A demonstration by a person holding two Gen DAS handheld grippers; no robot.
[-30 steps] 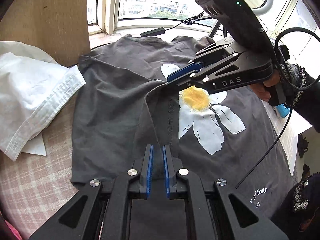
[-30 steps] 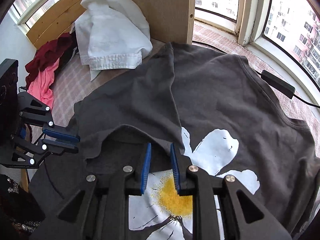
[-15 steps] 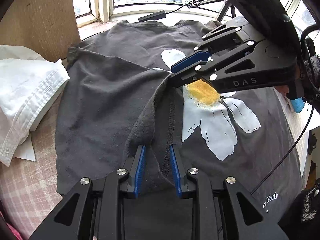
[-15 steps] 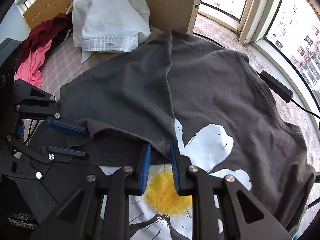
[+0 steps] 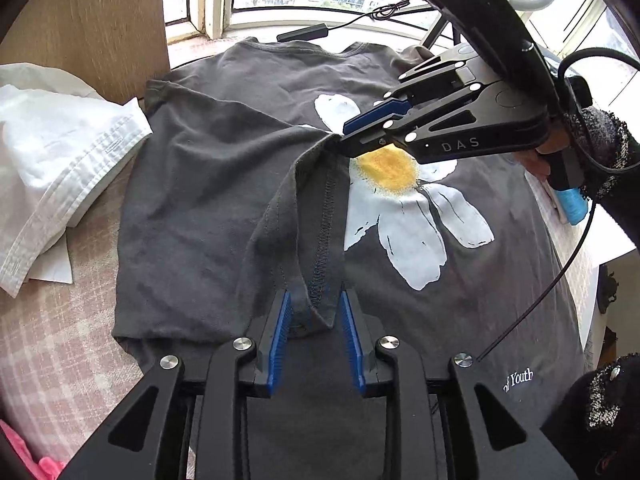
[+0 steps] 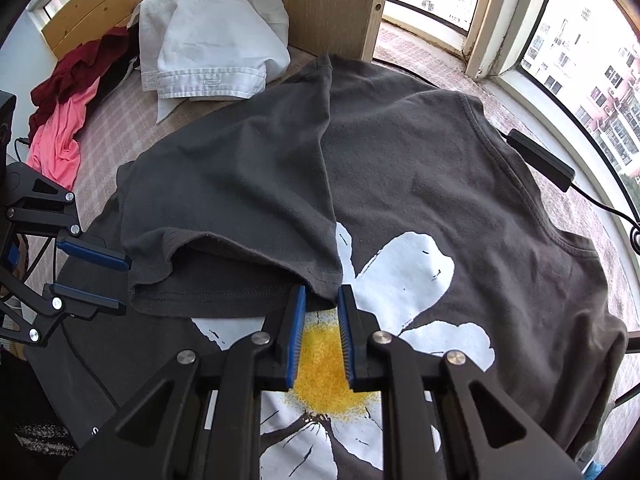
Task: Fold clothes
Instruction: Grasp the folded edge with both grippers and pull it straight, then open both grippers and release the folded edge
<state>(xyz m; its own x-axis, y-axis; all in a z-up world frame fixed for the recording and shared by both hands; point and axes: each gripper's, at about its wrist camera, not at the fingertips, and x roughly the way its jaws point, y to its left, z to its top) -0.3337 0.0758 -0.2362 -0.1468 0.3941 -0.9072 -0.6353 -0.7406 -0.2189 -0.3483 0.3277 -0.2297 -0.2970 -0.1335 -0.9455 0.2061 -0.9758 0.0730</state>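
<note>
Left gripper (image 5: 316,316) at btm centre, jaws just been opening, folded hem edge of grey T-shirt (image 5: 208,184) hanging loose btwn pads, not pinched. Right gripper (image 6: 322,312) clamping same hem corner over daisy print (image 6: 404,276), mid-frame. Shirt lying spread across checked cloth (image 5: 48,344). White garment (image 5: 52,160) sitting at left edge.

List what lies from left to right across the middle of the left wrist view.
white shirt → folded-over grey flap of the T-shirt → daisy print → blue handle end of the right gripper
</note>
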